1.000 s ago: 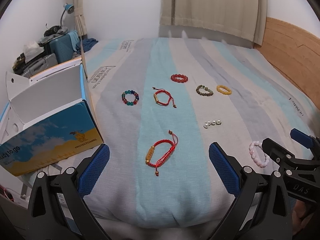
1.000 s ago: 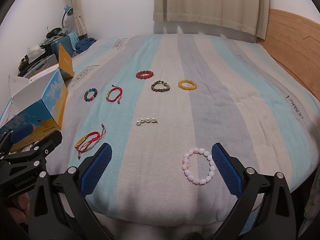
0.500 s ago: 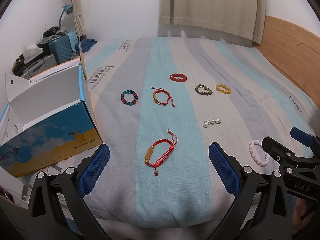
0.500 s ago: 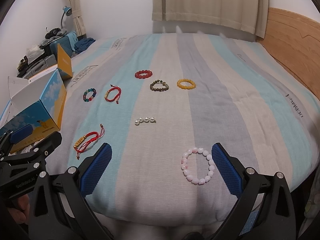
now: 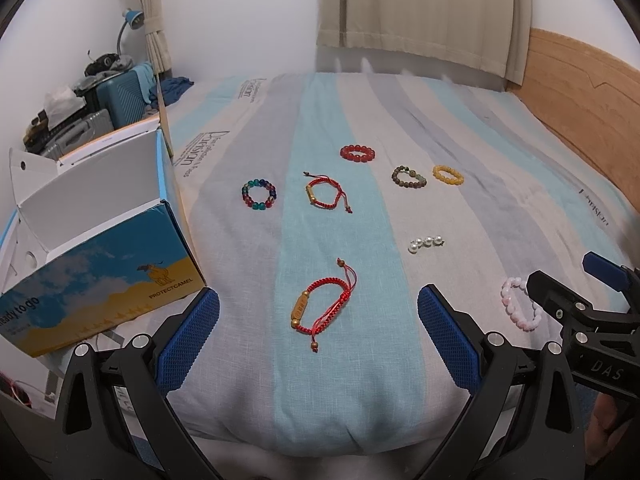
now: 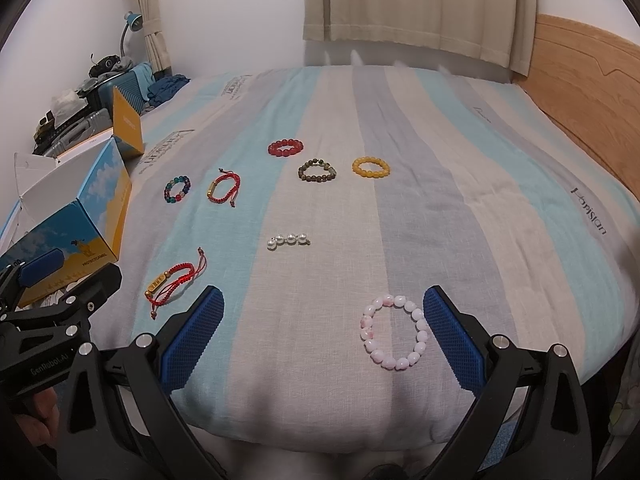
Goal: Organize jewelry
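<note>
Several bracelets lie spread on a striped bedspread (image 5: 500,152). Nearest my open left gripper (image 5: 318,340) is a red cord bracelet with a gold tube (image 5: 324,306), just ahead between the fingers. My right gripper (image 6: 324,332) is open above the bed's near edge, with a pink bead bracelet (image 6: 394,332) beside its right finger. Farther off lie a pearl clasp piece (image 6: 288,240), a second red cord bracelet (image 6: 224,188), a multicolour bead bracelet (image 6: 177,189), a red bead bracelet (image 6: 285,147), a dark green one (image 6: 317,170) and a yellow one (image 6: 370,167).
An open blue-and-yellow cardboard box (image 5: 92,240) stands at the bed's left edge. Suitcases and clutter (image 5: 100,100) sit beyond it, with a desk lamp (image 5: 130,24). A wooden headboard (image 5: 580,100) runs along the right. Curtains (image 5: 420,12) hang at the far wall.
Both grippers have eased back and up slightly, so the bracelets sit a little lower and nearer in view. Nothing on the bed has moved.
</note>
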The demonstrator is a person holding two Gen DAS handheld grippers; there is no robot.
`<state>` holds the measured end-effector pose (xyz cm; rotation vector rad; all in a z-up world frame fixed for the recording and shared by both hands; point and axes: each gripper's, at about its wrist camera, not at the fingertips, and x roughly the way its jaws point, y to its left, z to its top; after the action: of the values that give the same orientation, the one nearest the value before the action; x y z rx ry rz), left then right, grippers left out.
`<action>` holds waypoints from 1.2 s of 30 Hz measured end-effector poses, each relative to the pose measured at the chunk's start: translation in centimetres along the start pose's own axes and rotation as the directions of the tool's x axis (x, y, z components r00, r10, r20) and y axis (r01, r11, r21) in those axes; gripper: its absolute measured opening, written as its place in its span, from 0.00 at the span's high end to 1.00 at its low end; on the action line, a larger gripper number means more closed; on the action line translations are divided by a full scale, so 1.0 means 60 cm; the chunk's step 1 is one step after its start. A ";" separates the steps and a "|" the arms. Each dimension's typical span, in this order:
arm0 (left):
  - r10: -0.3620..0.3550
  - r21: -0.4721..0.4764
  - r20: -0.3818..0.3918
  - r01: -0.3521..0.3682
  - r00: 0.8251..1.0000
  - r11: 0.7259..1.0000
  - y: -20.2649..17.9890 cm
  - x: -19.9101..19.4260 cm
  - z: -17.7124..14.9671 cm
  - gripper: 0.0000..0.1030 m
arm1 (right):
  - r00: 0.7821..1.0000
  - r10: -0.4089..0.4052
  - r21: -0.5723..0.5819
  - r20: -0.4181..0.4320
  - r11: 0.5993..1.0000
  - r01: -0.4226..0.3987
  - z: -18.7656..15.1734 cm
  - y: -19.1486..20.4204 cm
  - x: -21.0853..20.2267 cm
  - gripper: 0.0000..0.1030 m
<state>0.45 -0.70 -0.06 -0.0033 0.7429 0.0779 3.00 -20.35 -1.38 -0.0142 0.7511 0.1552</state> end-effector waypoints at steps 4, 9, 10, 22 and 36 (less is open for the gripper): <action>-0.001 0.000 0.000 0.001 1.000 1.000 0.000 0.001 0.000 0.06 | 1.000 -0.002 -0.001 -0.001 1.000 0.002 0.001 -0.001 0.000 0.07; -0.001 0.001 -0.001 0.001 1.000 1.000 -0.001 0.001 0.001 0.06 | 1.000 -0.001 0.001 -0.002 1.000 0.001 0.001 0.000 0.001 0.07; 0.000 0.001 0.000 0.000 1.000 1.000 -0.001 0.001 0.000 0.06 | 1.000 -0.002 0.001 -0.002 1.000 0.002 0.001 0.000 0.001 0.07; -0.019 0.005 -0.019 0.019 1.000 1.000 -0.011 0.027 0.002 0.06 | 1.000 -0.013 0.002 -0.026 1.000 0.013 -0.001 -0.012 0.014 0.07; -0.043 0.065 -0.170 0.055 0.984 0.996 -0.038 0.174 -0.005 0.06 | 0.980 -0.022 0.031 -0.199 0.999 0.029 -0.008 -0.112 0.121 0.07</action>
<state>8.05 -2.28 -7.39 0.0388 0.9143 0.0043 8.90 -26.04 -6.96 -0.0072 0.9523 0.1178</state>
